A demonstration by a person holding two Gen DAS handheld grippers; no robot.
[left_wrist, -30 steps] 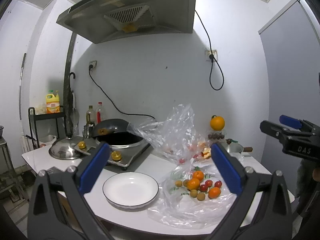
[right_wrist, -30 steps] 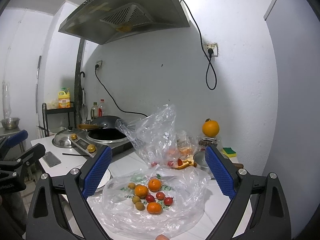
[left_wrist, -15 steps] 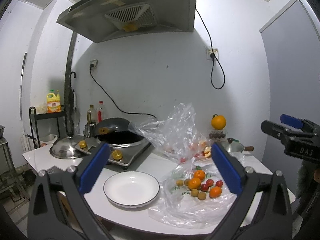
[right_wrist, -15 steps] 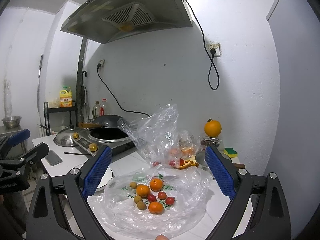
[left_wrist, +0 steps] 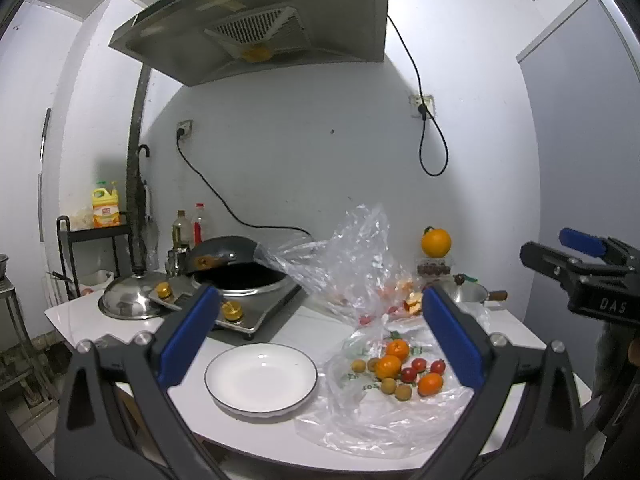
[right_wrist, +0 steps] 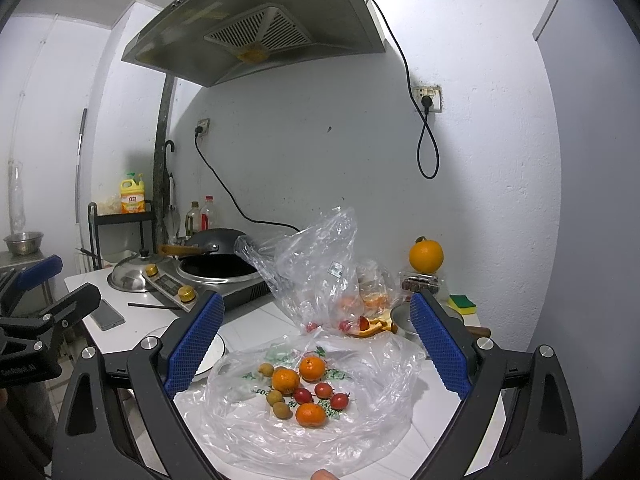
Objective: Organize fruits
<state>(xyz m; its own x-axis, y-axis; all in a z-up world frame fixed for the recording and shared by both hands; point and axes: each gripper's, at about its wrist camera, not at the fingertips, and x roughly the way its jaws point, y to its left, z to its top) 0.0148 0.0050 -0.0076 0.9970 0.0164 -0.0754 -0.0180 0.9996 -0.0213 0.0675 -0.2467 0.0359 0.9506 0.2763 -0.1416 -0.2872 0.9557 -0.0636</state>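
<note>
The fruits (right_wrist: pixel 302 390) lie in a loose cluster on a flattened clear bag (right_wrist: pixel 304 432) on the white bench (left_wrist: pixel 316 330); three small oranges, three red cherry tomatoes and a few tan longan-like ones, touching or just beside one another; the cluster runs roughly from far-left to near-right in the right wrist view. An empty white plate (left_wrist: pixel 261 376) sits just left of the bag, its rim close to the bag's edge; I judge it the likely place for the sorted fruit.

The right hand-held gripper (right_wrist: pixel 316 344) points straight at the cluster, which sits below and ahead, centred between its spread blue pads (right_wrist: pixel 196 344); nothing is held. The left hand-held gripper (left_wrist: pixel 320 336) is likewise wide apart and empty; from it the plate lies ahead and slightly left, the fruits ahead and to the right. So the right hand looks the nearer to the fruit, the left the nearer to the plate.

Both hang above the bench, level, tilted gently down, well clear of everything; each shows at the edge of the other's view. No fruit is on the plate yet; the coming move, I judge, is a forward-and-down reach by the right; the slack plastic may snag.

A second bag (right_wrist: pixel 316 264) stands upright behind.
</note>
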